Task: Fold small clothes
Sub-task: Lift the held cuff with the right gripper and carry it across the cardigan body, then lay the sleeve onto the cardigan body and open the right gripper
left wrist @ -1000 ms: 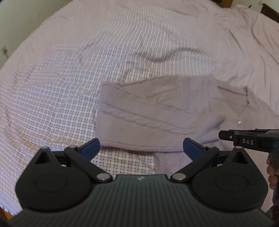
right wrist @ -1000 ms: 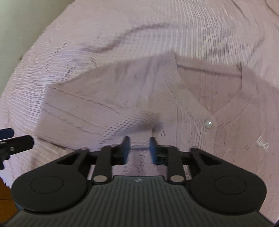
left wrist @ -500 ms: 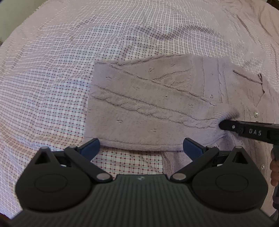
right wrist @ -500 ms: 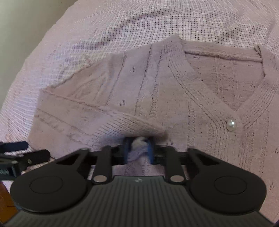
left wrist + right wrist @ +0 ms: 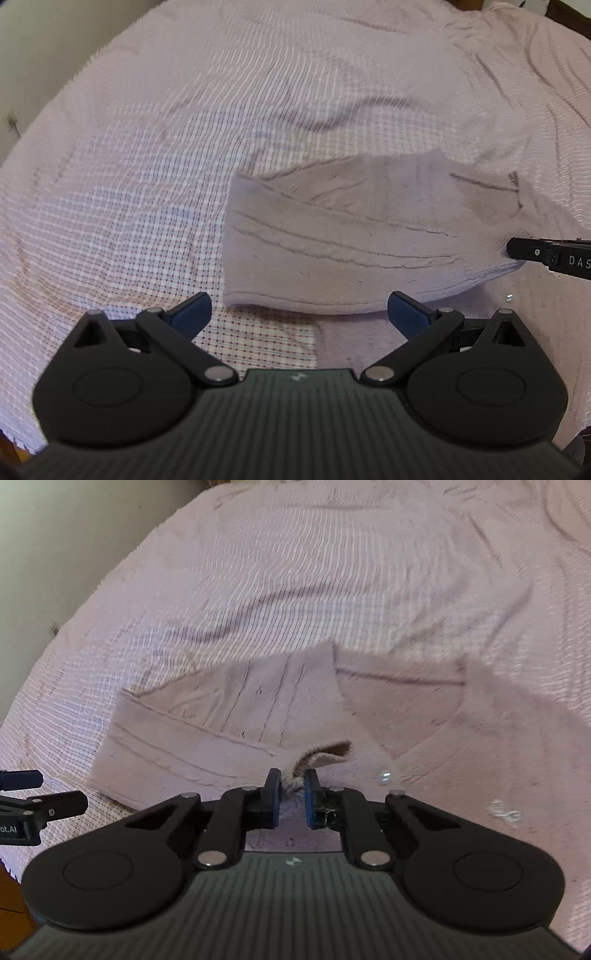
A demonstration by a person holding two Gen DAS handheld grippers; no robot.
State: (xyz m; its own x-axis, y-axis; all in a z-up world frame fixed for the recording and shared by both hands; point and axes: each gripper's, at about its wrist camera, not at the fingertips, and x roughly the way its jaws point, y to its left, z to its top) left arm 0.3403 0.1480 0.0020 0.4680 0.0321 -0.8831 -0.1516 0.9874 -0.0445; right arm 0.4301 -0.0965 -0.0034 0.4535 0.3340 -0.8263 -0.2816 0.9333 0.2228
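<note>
- A mauve cable-knit cardigan (image 5: 229,734) with ribbed edges is lying on a bed under a checked pink-and-white woven bedspread (image 5: 147,206), one sleeve folded across its front.
- The right gripper (image 5: 291,792), its jaws having just been closing, is pinching the sleeve's fuzzy ribbed cuff (image 5: 321,758) between blue pads.
- The left gripper (image 5: 299,314) is hanging wide open and holding nothing, just beside the cardigan's near edge.
- Only the right wrist view is showing the V-neck and a pearly round button (image 5: 384,776); the left is showing the right gripper's side.

bed: pink checked bedspread (image 5: 184,177), wrinkled | wall (image 5: 55,554): pale, possibly cream
</note>
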